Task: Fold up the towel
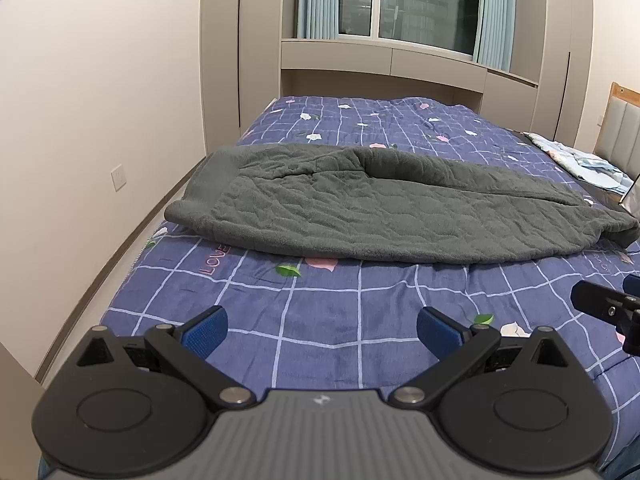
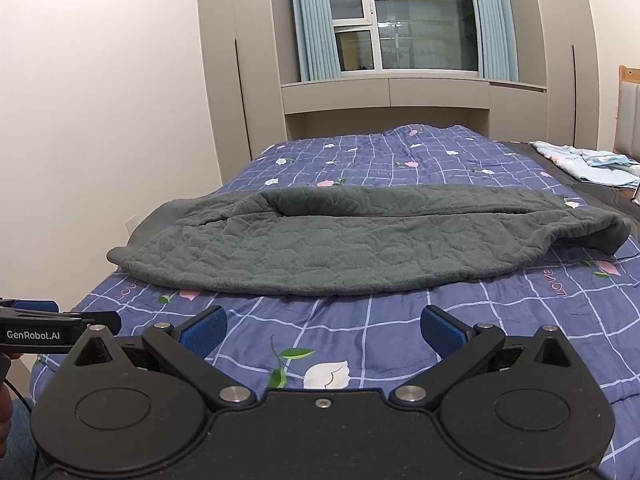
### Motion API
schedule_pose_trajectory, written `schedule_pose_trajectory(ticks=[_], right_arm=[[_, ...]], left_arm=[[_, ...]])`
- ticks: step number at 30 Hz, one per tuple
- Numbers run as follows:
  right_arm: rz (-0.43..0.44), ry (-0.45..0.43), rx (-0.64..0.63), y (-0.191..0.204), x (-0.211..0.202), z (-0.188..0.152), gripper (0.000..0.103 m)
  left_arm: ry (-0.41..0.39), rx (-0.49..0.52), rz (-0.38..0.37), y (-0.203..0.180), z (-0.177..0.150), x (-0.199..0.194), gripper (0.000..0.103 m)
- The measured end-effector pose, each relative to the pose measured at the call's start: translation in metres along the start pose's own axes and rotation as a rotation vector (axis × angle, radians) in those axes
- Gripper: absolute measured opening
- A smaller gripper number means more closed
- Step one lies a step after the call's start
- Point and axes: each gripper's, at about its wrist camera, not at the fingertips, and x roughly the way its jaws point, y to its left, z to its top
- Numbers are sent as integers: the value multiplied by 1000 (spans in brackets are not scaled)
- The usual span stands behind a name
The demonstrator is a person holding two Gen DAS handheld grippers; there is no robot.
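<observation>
A dark grey quilted towel lies folded lengthwise across the bed, its left end hanging slightly over the bed's left edge; the right wrist view shows the same towel. My left gripper hovers open over the purple checked bedspread, short of the towel's near edge, nothing between its blue pads. My right gripper is likewise open and empty, just in front of the towel's near edge. Each gripper appears at the edge of the other's view: the right gripper and the left gripper, seen side-on.
The bed's left edge drops to a narrow floor strip along a white wall. Beige wardrobes and a curtained window stand beyond the bed. Light blue bedding lies at the far right by the headboard.
</observation>
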Motion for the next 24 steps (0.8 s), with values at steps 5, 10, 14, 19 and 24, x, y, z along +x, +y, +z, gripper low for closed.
schedule_pose_trajectory(ticks=[5,10,14,19,24], right_arm=[[2,8,5,-1,2,-1,103],[3,21,12,-1,6,-1,103],[5,38,15,-1,11,-1,103],[26,101,23,-2,23,3,103],[23,169,13,-1,40,19,103]], left_arm=[[13,3,3,-1,2,5,102],[29,5,3,-1,2,8,103],[49,5,1,-2,3,13,102],[106,-6,3,-1,9,26,102],[139,7,-9,-2,25,40,102]])
